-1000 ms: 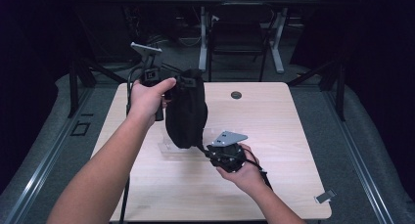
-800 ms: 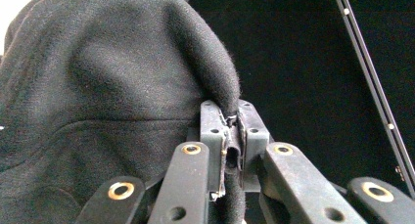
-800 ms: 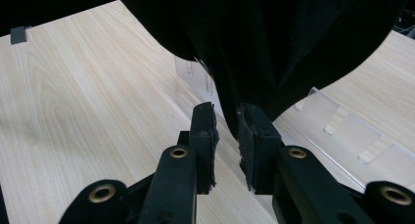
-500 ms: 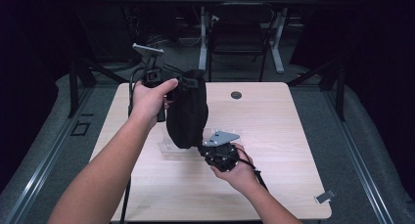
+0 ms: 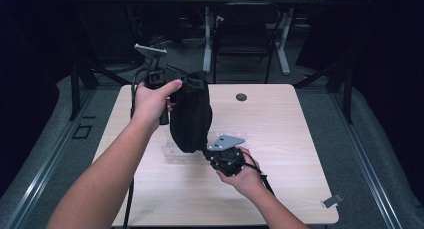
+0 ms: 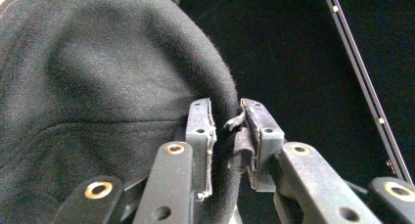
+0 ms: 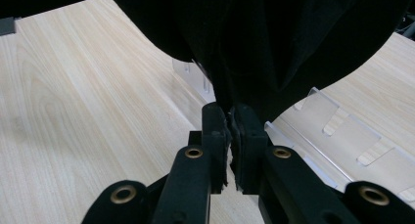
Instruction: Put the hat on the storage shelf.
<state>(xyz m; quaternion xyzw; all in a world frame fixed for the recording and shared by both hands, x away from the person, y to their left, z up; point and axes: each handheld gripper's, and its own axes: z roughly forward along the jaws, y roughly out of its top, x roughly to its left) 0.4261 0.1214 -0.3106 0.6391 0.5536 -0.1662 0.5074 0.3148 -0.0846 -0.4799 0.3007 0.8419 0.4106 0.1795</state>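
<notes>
Basically, black fleece pouch (image 5: 190,116) hangs above table (image 5: 300,139) betw. both grippers; soft, light, floppy, so grab hems. Left gripper (image 6: 226,131) jaws just eased apart, top edge loose betw. them. Right gripper (image 7: 230,136) jaws clamped on bottom edge.

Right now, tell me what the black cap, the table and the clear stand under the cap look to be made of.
Black cap: soft matte knit or fleece, going by its fuzzy nap. Table: pale wood-grain laminate, smooth, likely not solid wood. Clear stand: glossy transparent plastic, probably acrylic, with bright edges.
</notes>
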